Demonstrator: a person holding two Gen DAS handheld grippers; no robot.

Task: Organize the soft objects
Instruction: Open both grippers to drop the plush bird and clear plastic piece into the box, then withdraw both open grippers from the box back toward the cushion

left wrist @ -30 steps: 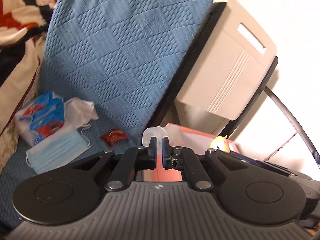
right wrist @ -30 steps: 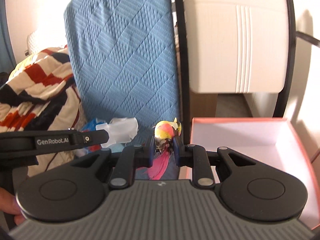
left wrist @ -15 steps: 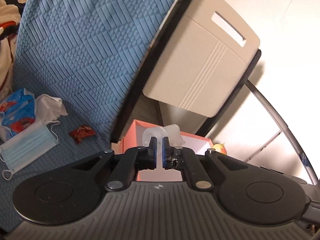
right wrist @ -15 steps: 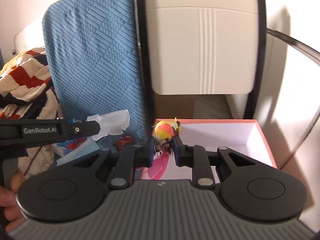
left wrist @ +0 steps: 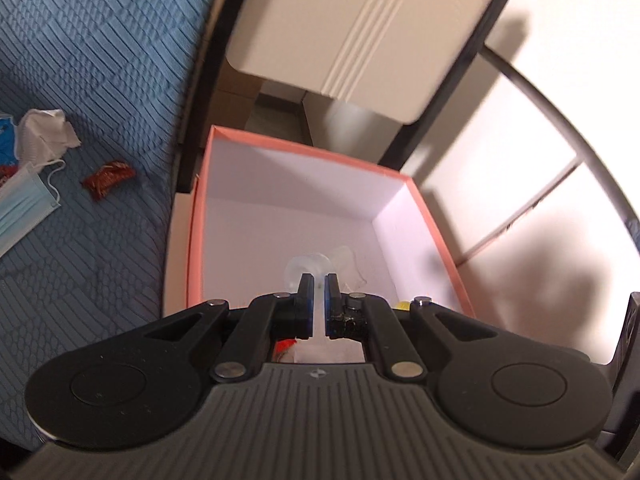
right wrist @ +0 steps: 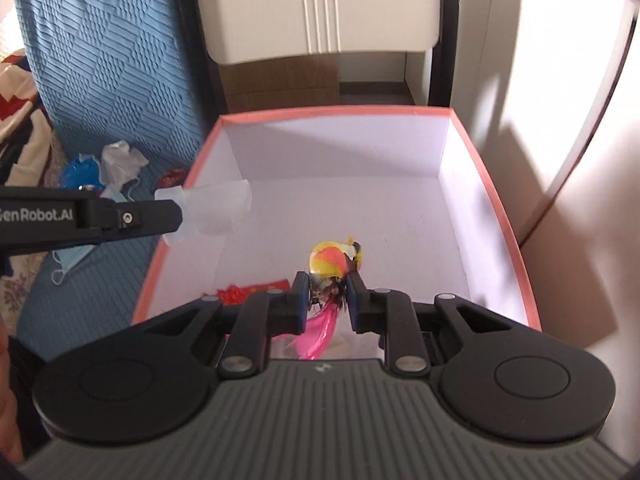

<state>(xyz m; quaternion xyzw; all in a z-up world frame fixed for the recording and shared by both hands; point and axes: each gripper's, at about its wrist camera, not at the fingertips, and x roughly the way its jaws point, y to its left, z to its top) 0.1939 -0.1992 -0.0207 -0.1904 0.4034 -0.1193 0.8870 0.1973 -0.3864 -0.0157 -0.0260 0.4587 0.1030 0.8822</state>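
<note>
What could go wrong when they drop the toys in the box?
The translucent soft plastic piece in the left gripper hangs right over the left rim of the pink-edged white cardboard box, so it might fall outside onto the blue quilted cover. The colourful feathered toy in the right gripper could snag its pink feathers on the pads.

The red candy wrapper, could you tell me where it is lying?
In the left wrist view, the red candy wrapper lies on the blue cushion, between the face mask and the pink box.

blue quilted cover (left wrist: pixel 100 80); mask (left wrist: pixel 20 204), tissue (left wrist: pixel 44 134), red wrapper (left wrist: pixel 107 178)
</note>
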